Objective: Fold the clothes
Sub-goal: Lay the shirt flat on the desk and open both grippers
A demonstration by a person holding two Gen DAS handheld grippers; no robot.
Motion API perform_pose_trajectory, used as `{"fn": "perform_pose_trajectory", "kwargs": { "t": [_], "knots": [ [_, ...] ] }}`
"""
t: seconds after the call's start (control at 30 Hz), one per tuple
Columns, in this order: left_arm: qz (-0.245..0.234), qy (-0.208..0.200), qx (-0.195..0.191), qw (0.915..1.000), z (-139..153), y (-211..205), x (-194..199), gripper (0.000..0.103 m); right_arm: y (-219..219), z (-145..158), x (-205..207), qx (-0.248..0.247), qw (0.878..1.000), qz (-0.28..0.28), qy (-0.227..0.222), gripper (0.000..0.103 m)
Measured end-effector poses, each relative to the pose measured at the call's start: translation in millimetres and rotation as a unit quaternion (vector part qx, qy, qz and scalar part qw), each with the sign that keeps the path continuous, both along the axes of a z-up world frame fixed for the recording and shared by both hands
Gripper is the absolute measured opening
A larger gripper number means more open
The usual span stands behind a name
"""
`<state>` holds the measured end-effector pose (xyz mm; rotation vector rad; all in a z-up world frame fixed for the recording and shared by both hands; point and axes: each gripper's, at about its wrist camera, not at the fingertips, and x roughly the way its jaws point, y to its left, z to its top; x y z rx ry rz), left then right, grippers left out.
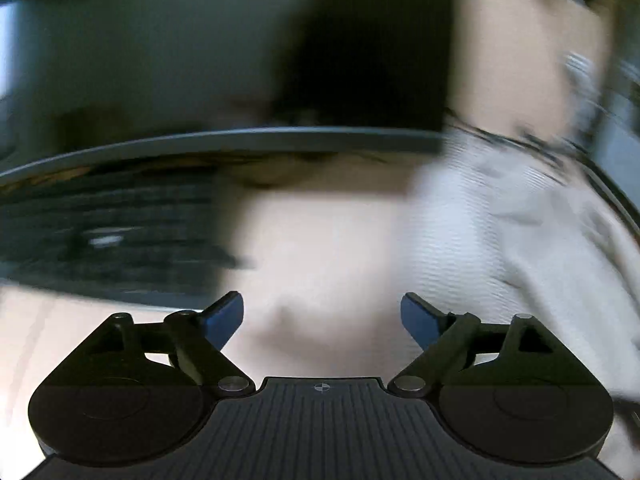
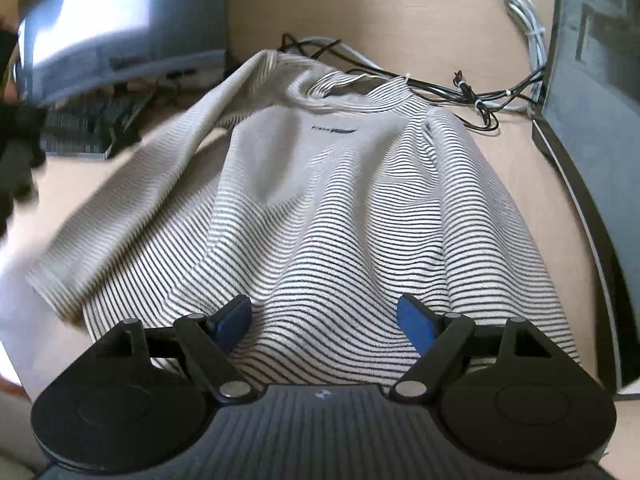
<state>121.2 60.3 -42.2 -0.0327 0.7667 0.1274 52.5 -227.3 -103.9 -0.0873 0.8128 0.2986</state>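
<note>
A white shirt with thin black stripes [image 2: 312, 200] lies spread on a light wooden table [image 2: 400, 8], collar at the far end, one sleeve stretched out to the left. My right gripper [image 2: 323, 314] is open and empty, hovering over the shirt's near hem. In the blurred left wrist view, my left gripper [image 1: 322, 314] is open and empty above bare table [image 1: 320, 248]. The shirt [image 1: 520, 232] lies to its right.
A dark keyboard [image 1: 108, 236] sits left of the left gripper, below a monitor edge [image 1: 240, 140]. Black and white cables [image 2: 472, 92] lie beyond the shirt's collar. A dark panel [image 2: 592, 120] stands at the right, a laptop-like device [image 2: 120, 32] at the far left.
</note>
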Motion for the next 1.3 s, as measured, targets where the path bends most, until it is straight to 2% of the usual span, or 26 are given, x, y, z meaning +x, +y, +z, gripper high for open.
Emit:
{"fn": "perform_pose_trajectory", "kwargs": {
  "t": [0.1, 0.2, 0.27, 0.37, 0.43, 0.5, 0.6, 0.73, 0.83, 0.97, 1.07, 1.2, 1.23, 1.27, 1.3],
  "knots": [
    [0.013, -0.012, -0.033, 0.9993, 15.2, 16.9, -9.7, 0.092, -1.2, 4.2, -6.4, 0.001, 1.0, 0.0, 0.01, 0.081],
    [-0.039, -0.021, -0.075, 0.9962, 27.6, 6.5, -26.2, 0.094, -2.3, 11.4, -9.9, 0.007, 1.0, -0.003, 0.016, 0.081],
    [-0.104, -0.023, -0.11, 0.9883, 31.6, -14.5, -35.3, 0.095, -2.8, 21.2, -10.5, 0.03, 0.999, -0.017, 0.006, 0.08],
    [-0.196, 0.004, -0.149, 0.9692, 19.0, -53.9, -41.1, 0.095, -0.5, 31.0, -11.6, 0.058, 0.998, -0.036, -0.01, 0.08],
    [-0.237, 0.031, -0.143, 0.9604, -0.7, -77.1, -41.6, 0.095, 5.9, 25.6, -8.9, 0.066, 0.997, -0.042, 0.005, 0.081],
    [-0.228, 0.066, -0.117, 0.9643, -25.5, -85.5, -38.8, 0.095, 15.7, 13.3, -10.9, 0.059, 0.997, -0.047, 0.03, 0.081],
    [-0.217, 0.052, -0.096, 0.97, -33.8, -75.3, -45.3, 0.095, 32.3, 5.4, -31.4, 0.016, 0.998, -0.053, 0.019, 0.082],
    [-0.194, 0.04, -0.096, 0.9755, -36.7, -56.8, -51.4, 0.095, 38.7, 3.4, -56.9, -0.001, 0.997, -0.077, 0.01, 0.082],
    [-0.181, 0.042, -0.099, 0.9776, -32.3, -52.1, -58.0, 0.095, 37.5, 1.1, -58.0, -0.011, 0.996, -0.083, 0.005, 0.082],
    [-0.168, 0.049, -0.109, 0.9786, -28.6, -46.8, -61.3, 0.095, 32.9, -1.9, -48.7, -0.018, 0.997, -0.08, 0.003, 0.089],
    [-0.15, 0.049, -0.111, 0.9812, -16.2, -41.4, -73.6, 0.095, 29.8, -1.3, -42.9, -0.013, 0.996, -0.084, 0.002, 0.089],
    [-0.105, 0.03, -0.063, 0.9921, 9.2, -55.3, -102.8, 0.1, 18.2, 16.9, -67.1, 0.022, 0.993, -0.11, -0.027, 0.09],
    [-0.096, 0.029, -0.058, 0.9933, 15.4, -61.0, -111.6, 0.101, 15.3, 22.1, -74.9, 0.029, 0.992, -0.116, -0.037, 0.094],
    [-0.089, 0.028, -0.055, 0.9941, 21.3, -66.8, -120.5, 0.102, 12.5, 27.3, -82.6, 0.035, 0.991, -0.122, -0.047, 0.102],
    [-0.082, 0.026, -0.054, 0.9949, 26.2, -72.3, -129.1, 0.102, 9.6, 32.5, -90.4, 0.042, 0.989, -0.127, -0.057, 0.103]
  ]
}}
